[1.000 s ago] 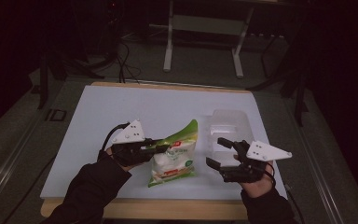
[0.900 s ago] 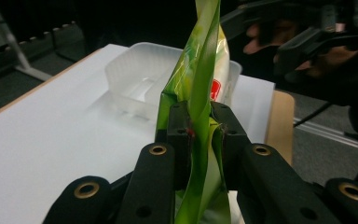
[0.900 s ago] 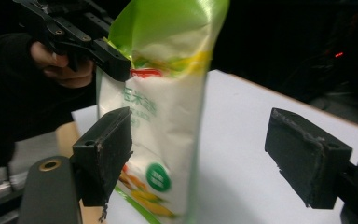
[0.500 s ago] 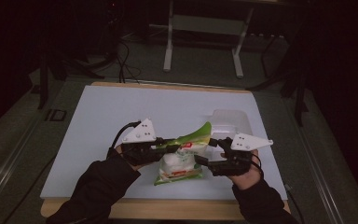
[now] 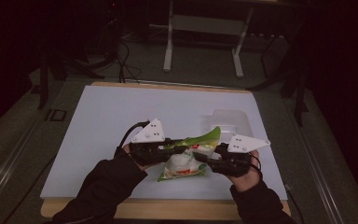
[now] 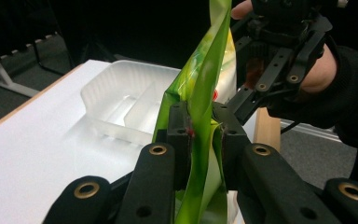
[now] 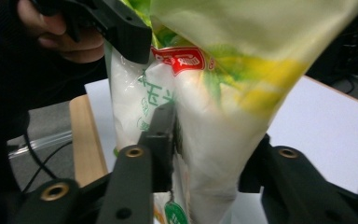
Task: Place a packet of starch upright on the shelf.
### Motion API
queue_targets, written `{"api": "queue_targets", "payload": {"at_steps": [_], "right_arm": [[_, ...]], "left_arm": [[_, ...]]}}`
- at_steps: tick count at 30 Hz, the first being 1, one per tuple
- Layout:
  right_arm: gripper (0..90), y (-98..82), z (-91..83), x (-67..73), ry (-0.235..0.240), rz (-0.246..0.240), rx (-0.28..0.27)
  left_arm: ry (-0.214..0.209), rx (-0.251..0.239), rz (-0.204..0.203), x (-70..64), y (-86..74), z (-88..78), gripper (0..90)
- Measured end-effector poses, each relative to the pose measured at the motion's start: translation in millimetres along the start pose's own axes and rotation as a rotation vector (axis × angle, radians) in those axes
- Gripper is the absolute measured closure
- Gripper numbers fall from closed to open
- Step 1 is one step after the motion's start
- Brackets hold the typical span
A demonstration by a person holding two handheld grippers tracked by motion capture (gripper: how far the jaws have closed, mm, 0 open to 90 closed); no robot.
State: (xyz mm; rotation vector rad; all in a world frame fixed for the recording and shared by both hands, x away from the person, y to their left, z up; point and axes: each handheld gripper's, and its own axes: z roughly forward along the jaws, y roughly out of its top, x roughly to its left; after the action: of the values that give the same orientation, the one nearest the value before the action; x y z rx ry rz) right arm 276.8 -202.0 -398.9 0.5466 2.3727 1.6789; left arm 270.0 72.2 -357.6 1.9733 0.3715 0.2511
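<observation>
My left tool [image 5: 168,148] is pinching the flat green top edge of the food bag [image 5: 185,161]; in the left gripper view its jaws are pressed together on the film [image 6: 200,140], which is creased between the pads. I judge this hold is meant to anchor the sealed end so the bag can be pulled or steadied from the other side.

My right tool [image 5: 209,159] has just been closing its jaws, and the bag's filled white body [image 7: 205,154] stands between them. In the right gripper view the near jaw lies against the bag's side; whether the far pad presses as well I cannot tell, as the bulge of the bag hides it.

The bag is lifted between my two hands over the near part of the white bench [image 5: 121,116], its lower end hanging toward the surface. Whether it touches the bench I cannot confirm.

A clear plastic tray [image 6: 126,100] with an inner divider sits on the bench just beyond the bag, unoccupied as far as I can see. I judge it stands ready to receive the bag's contents.

Count: one bag, one tray, two tools, one bench.
</observation>
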Motion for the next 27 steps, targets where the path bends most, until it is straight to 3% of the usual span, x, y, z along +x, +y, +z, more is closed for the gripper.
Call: {"api": "queue_targets", "payload": {"at_steps": [7, 8, 10, 16, 21, 23, 27], "right_arm": [[80.5, 3.4, 0.3, -0.8, 0.033, 0.008, 0.044], [81.2, 5.0, 0.1, -0.8, 0.043, 0.028, 0.059], [82.9, 8.4, -0.9, -1.5, 0.063, 0.062, 0.081], [84.0, 14.8, -5.5, -0.5, 0.049, 0.045, 0.083], [85.1, 19.1, -12.2, -3.3, 0.018, 0.027, 0.07], [85.1, 20.9, -16.8, -5.6, 0.003, 0.025, 0.061], [85.1, 24.5, -25.1, -9.7, -0.011, 0.026, 0.049]], "left_arm": [[-0.008, 0.019, 0.003, 0.2, -1.2, 2.2, 80.2], [-0.026, 0.029, -0.005, 2.3, -0.8, 2.1, 80.2], [-0.031, 0.021, -0.007, 3.2, -0.9, 1.7, 79.8], [-0.061, -0.027, -0.028, 8.0, -2.1, 0.9, 75.6], [-0.055, -0.044, -0.053, 11.5, -5.8, -1.7, 47.2], [-0.04, -0.075, -0.069, 12.6, -7.2, -5.7, 39.0], [-0.067, -0.17, -0.122, 19.0, -11.5, -15.6, 28.5]]}}
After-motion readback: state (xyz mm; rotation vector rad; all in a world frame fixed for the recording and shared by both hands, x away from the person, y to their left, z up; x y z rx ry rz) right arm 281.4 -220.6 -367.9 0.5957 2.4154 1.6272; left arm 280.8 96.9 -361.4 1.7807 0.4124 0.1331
